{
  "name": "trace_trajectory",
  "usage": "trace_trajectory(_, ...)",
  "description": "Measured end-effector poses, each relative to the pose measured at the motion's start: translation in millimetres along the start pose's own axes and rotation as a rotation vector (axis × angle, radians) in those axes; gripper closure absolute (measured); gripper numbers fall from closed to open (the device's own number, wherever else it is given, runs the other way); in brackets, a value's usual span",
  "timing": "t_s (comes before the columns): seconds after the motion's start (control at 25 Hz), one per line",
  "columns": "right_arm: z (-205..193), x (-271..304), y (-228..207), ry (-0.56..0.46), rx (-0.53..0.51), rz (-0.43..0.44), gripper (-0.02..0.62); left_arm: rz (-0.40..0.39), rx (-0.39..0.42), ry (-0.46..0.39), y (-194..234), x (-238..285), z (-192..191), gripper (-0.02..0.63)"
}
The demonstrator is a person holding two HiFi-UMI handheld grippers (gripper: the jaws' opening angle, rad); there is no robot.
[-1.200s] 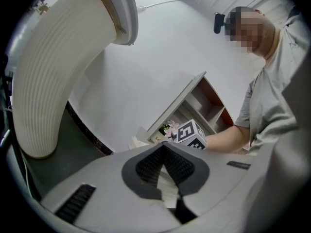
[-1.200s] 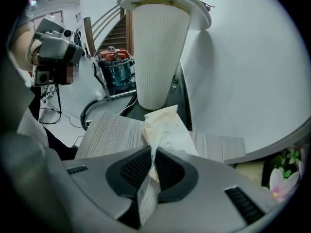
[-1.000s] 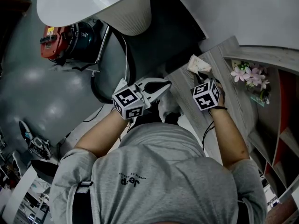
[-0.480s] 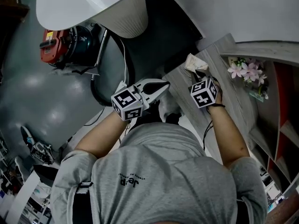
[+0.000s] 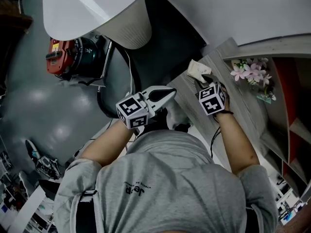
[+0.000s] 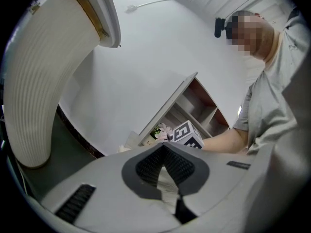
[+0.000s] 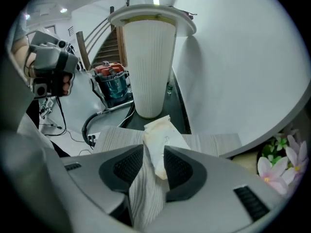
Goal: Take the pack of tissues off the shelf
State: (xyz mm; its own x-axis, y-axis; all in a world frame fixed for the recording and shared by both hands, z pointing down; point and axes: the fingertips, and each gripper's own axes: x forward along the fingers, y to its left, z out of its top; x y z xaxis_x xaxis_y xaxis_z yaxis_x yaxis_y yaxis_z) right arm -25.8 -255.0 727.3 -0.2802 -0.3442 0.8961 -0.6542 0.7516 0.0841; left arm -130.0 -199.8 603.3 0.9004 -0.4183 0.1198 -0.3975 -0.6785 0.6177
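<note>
Jaws of the left gripper (image 5: 169,92) meet tip to tip, smooth grey and holding nothing; pack of tissues (image 7: 160,135), a soft crinkled cream oblong, lies flat on the striped wood-grain shelf top (image 7: 214,141), its long axis running along the right gripper (image 7: 153,152), far end toward the ribbed white column (image 7: 149,67); that gripper's 2 jaws have just been opening, the pack loose between their meshed dark pads; pink flowers (image 7: 284,166) stand rightmost.

Two grippers are showing: the left gripper (image 5: 168,92) and the right gripper (image 5: 202,79). One pack of tissues (image 5: 198,69) is lying upper centre, one bunch of pink flowers (image 5: 248,72) upper right, one red machine (image 5: 60,57) upper left, and one white ribbed column (image 5: 127,27) is standing up top.
</note>
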Motion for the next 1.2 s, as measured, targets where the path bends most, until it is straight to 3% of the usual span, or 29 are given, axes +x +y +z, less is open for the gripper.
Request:
trace_trajectory(0.08, 6, -10, 0, -0.023, 0.008, 0.011, 0.417, -0.007, 0.009, 0.002, -5, 3, 4, 0.584)
trace_trajectory(0.64, 38, -114, -34, -0.242, 0.137, -0.031, 0.416, -0.088, 0.106, -0.004, -58, 35, 55, 0.584)
trace_trajectory(1.2, 24, -259, -82, -0.464, 0.273, -0.135, 0.457, -0.263, 0.222, -0.023, -165, 107, 111, 0.584)
